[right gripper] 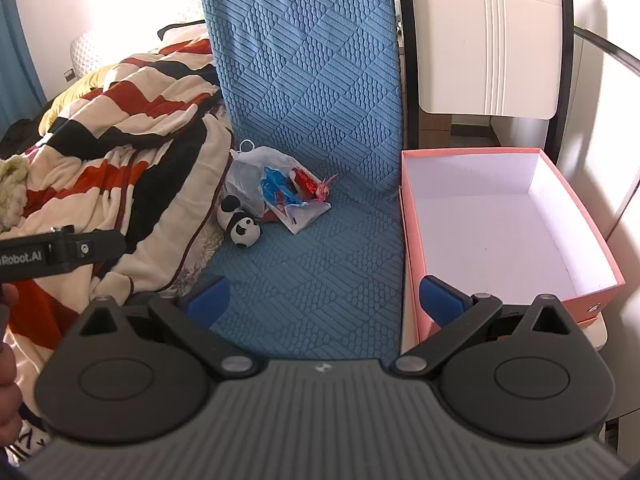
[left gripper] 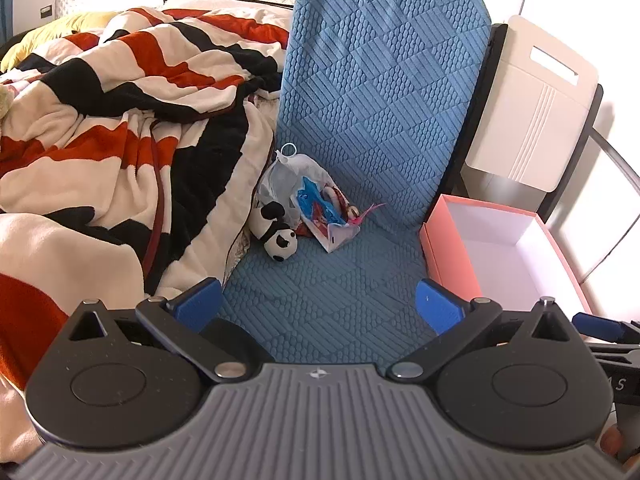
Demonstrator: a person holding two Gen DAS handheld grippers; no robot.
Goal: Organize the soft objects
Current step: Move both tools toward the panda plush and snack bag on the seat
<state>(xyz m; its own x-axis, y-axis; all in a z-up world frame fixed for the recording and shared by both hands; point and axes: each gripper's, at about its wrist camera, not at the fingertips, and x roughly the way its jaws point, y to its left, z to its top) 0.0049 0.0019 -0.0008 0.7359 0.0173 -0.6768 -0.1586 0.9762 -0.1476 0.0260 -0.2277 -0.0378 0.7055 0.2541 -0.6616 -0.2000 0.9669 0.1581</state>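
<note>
A small panda plush (left gripper: 277, 233) (right gripper: 240, 221) lies on the blue quilted mat (left gripper: 332, 292) (right gripper: 320, 280), against the blanket's edge. Just behind it sits a clear plastic bag (left gripper: 320, 204) (right gripper: 286, 192) with blue, red and pink items inside. An open pink box (left gripper: 500, 252) (right gripper: 504, 220) with a white inside stands at the mat's right edge, nothing in it. My left gripper (left gripper: 320, 306) hangs open over the near mat, well short of the panda. My right gripper (right gripper: 324, 300) is open too, its right finger by the box's near corner.
A red, black and cream striped blanket (left gripper: 120, 140) (right gripper: 120, 148) is heaped on the left. The mat runs up a backrest. A white chair back (left gripper: 532, 108) (right gripper: 488, 40) stands behind the box. The left tool's body (right gripper: 60, 254) and a hand (right gripper: 8, 376) show at the right view's left edge.
</note>
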